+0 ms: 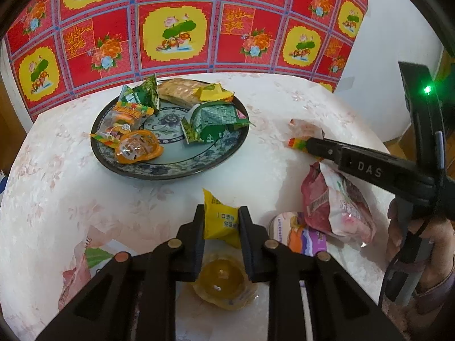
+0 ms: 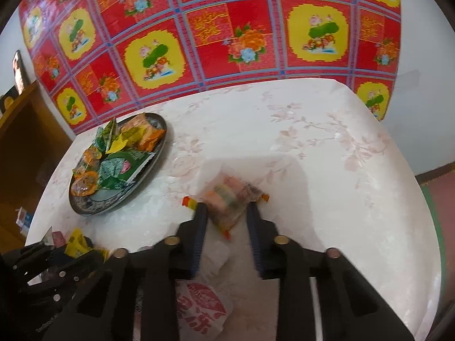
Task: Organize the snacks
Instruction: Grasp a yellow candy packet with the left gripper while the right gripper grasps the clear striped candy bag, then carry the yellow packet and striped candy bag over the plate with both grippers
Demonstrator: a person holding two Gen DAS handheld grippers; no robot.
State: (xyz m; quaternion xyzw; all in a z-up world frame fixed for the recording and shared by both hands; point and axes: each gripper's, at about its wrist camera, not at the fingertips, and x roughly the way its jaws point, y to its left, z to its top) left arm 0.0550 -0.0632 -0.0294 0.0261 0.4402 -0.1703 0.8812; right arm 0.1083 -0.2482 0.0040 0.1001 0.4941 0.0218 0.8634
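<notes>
A blue-patterned plate [image 1: 170, 167] on the white tablecloth holds several wrapped snacks: green packets [image 1: 216, 119], a biscuit pack, orange jelly cups. It also shows in the right wrist view [image 2: 113, 204]. My left gripper [image 1: 221, 224] is shut on a yellow snack packet [image 1: 220, 221], near the table's front, short of the plate. My right gripper [image 2: 226, 213] is shut on a clear packet of multicoloured candy [image 2: 227, 196], held above the table to the right of the plate. The right gripper also shows in the left wrist view [image 1: 310, 145].
A yellow jelly cup [image 1: 220, 284] lies under my left gripper. A pink-white bag [image 1: 335, 204] and a purple-lidded cup [image 1: 298, 233] lie at the right. A red-printed white bag [image 2: 199, 309] lies under my right gripper. A patterned red cloth [image 1: 176, 28] hangs behind the table.
</notes>
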